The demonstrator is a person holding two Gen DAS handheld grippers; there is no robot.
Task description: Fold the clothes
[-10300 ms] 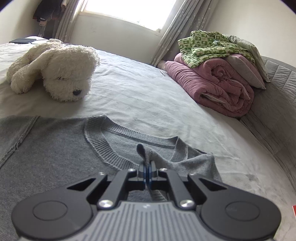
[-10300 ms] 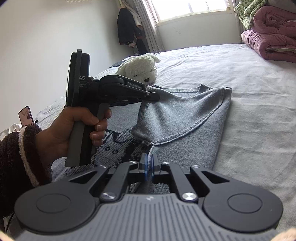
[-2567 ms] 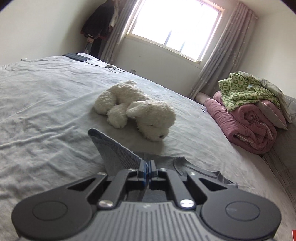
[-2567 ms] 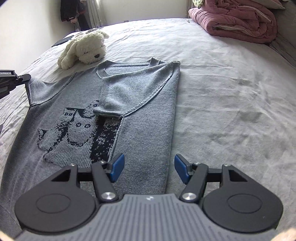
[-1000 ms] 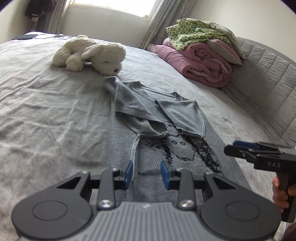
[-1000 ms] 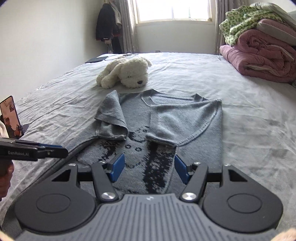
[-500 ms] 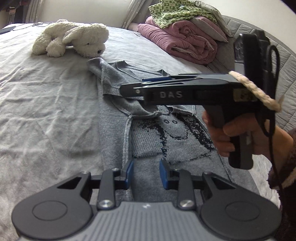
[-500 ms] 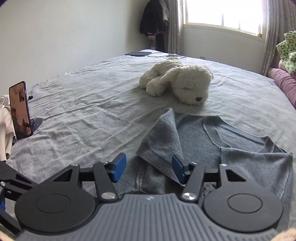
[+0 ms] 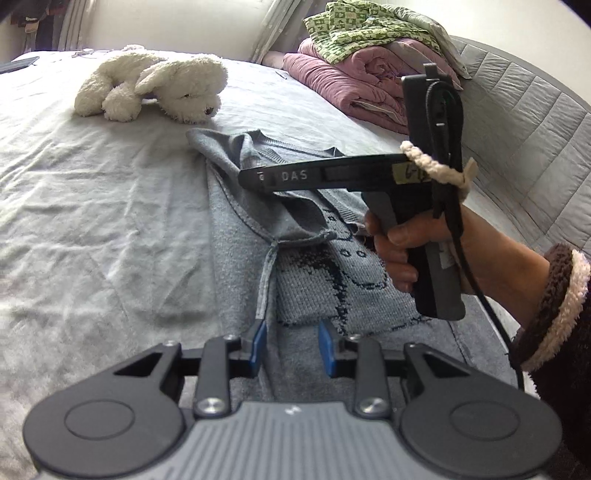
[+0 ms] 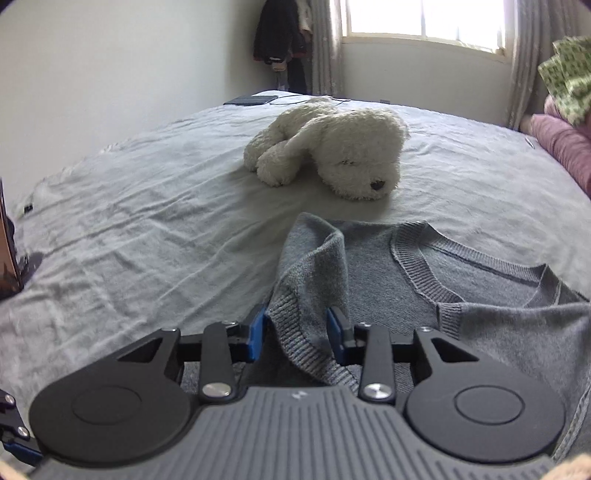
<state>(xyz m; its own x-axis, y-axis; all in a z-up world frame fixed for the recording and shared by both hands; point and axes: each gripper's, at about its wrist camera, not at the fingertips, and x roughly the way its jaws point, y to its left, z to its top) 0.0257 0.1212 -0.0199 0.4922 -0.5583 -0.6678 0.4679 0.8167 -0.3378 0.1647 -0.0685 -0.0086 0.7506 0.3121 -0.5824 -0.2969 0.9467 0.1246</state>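
Sweater [image 9: 236, 236], grey knit with a dark pattern on its chest, lies on the pale bed sheet [image 9: 92, 206], its neck pointing toward twelve o'clock in both views and both sleeves folded in over the body. The left sleeve [image 10: 314, 266] is bunched and partly raised, its ribbed cuff hanging toward six o'clock in the right wrist view.

The right gripper [image 10: 297, 328] is low over that sleeve with its jaws parted wide; the cuff and a fold of the sleeve sit between the two blue pads [image 10: 258, 328], but the pads do not press on the cloth. In the left wrist view this tool shows from the side, reaching in from three o'clock toward nine o'clock, held by a hand [image 9: 413, 243] whose dark sleeve has a fleecy cream cuff [image 9: 554, 314].

The left gripper [image 9: 291, 341] hovers just above the sweater's lower part at six o'clock, its jaws moderately apart and holding nothing; a seam edge of the knit runs up from just beside its left pad.

A white plush dog [image 10: 332, 147] lies on the sheet at twelve o'clock from the sweater's neck, near but not touching it. Folded pink bedding [image 9: 354, 88] with a green patterned cloth [image 9: 351, 33] on top is stacked at about one o'clock in the left wrist view, against a quilted grey headboard [image 9: 535, 103].
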